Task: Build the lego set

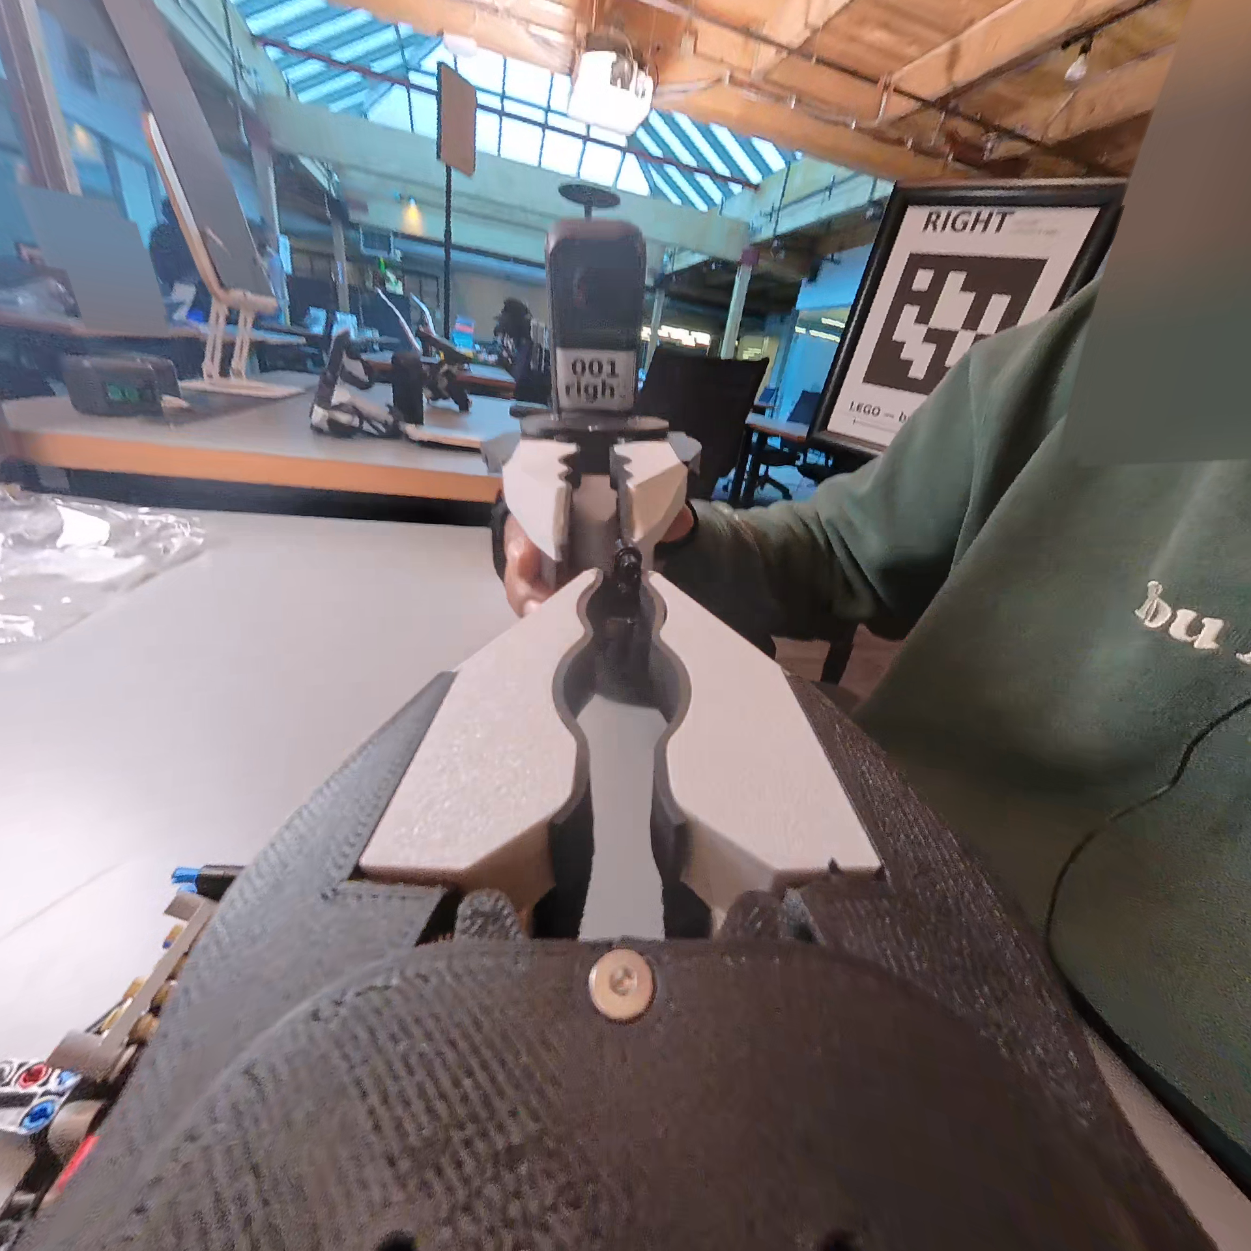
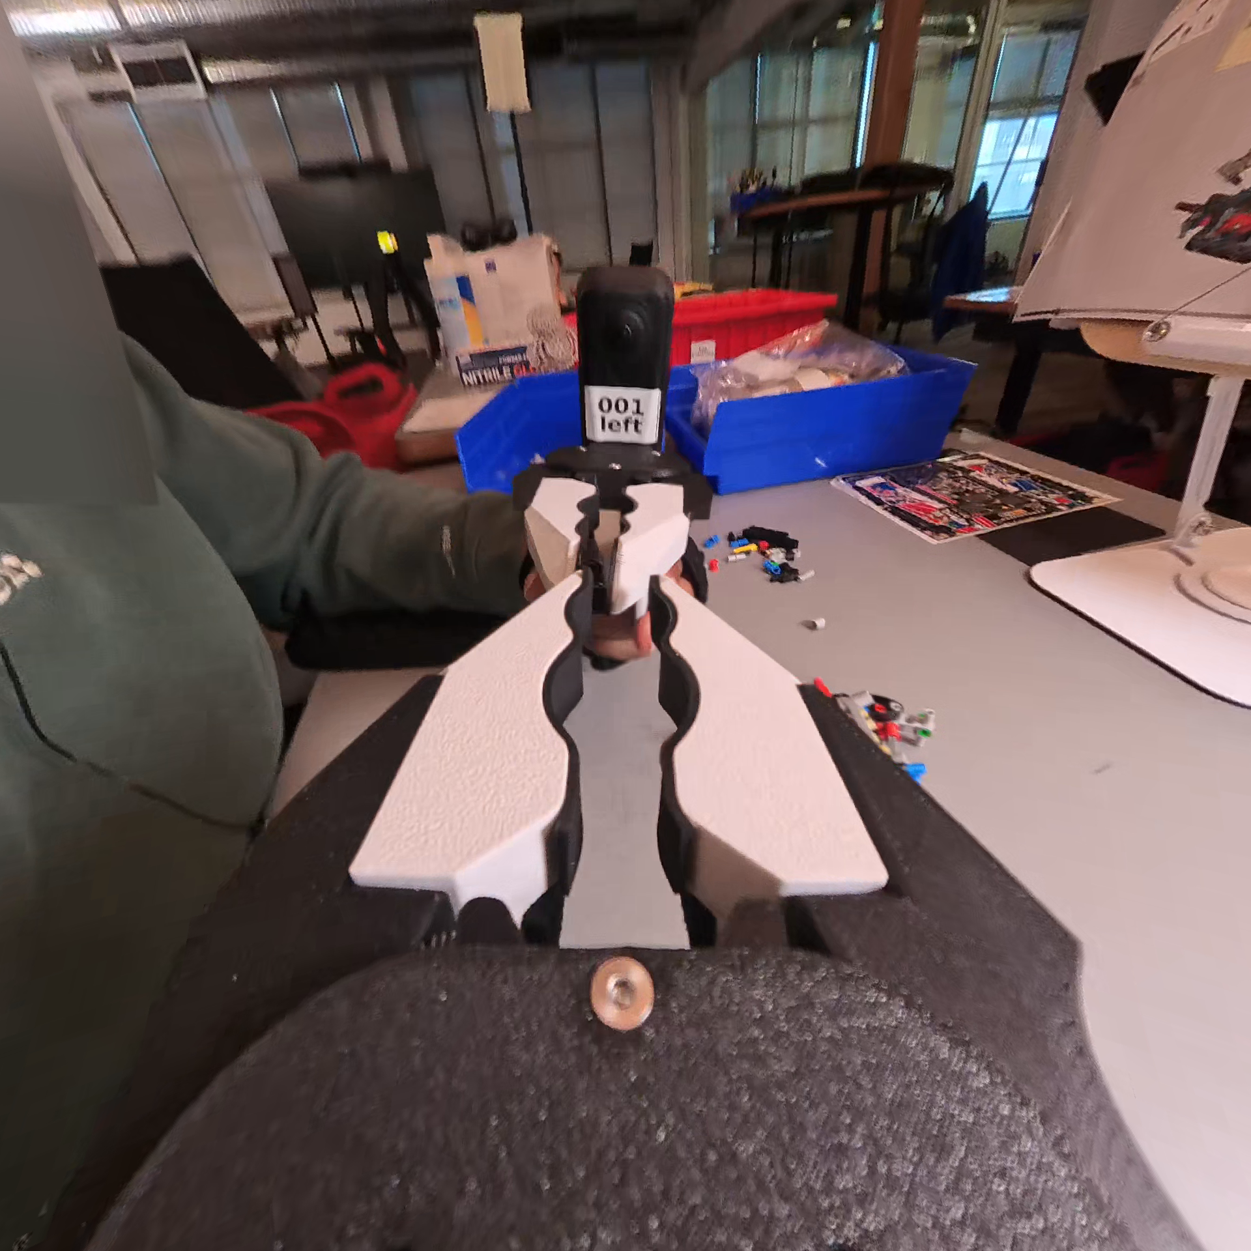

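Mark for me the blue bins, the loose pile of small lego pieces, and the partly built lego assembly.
blue bins [image 2: 812, 433], right wrist view, front wall of the nearer bin.
loose pile of small lego pieces [image 2: 761, 552], right wrist view, middle of the pile.
partly built lego assembly [image 2: 887, 724], right wrist view, its centre.

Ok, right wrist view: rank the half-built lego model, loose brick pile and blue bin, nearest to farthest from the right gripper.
1. half-built lego model, close by on the right.
2. loose brick pile, farther ahead, right.
3. blue bin, far back.
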A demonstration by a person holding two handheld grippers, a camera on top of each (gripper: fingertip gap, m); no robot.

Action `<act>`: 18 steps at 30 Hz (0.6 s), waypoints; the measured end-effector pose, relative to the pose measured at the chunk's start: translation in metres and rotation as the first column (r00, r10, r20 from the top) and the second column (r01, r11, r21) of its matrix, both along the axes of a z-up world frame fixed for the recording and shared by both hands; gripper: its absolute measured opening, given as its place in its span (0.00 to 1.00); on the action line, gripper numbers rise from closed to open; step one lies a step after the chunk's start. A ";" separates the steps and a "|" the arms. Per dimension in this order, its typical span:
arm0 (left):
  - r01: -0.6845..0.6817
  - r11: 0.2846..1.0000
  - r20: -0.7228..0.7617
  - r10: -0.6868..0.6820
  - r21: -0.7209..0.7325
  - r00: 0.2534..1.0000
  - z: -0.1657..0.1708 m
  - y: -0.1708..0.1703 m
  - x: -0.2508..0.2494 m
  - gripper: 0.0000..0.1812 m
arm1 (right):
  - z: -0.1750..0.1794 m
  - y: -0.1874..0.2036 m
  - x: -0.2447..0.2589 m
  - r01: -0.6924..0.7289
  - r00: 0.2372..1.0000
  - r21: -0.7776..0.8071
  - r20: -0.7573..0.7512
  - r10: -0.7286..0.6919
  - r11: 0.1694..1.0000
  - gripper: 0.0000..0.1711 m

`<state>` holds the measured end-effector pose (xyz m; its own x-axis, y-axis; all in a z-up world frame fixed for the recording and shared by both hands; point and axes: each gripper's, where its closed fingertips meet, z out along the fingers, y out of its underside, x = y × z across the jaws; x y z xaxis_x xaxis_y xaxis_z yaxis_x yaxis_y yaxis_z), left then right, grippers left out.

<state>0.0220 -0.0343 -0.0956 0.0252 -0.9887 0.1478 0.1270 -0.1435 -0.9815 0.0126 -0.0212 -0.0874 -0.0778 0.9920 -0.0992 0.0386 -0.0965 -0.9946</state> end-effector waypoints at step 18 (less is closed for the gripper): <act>-0.058 0.997 0.315 0.070 -0.048 0.947 0.039 0.007 -0.014 0.04 | 0.020 -0.009 -0.022 -0.033 0.970 -0.207 -0.241 -0.018 0.978 0.12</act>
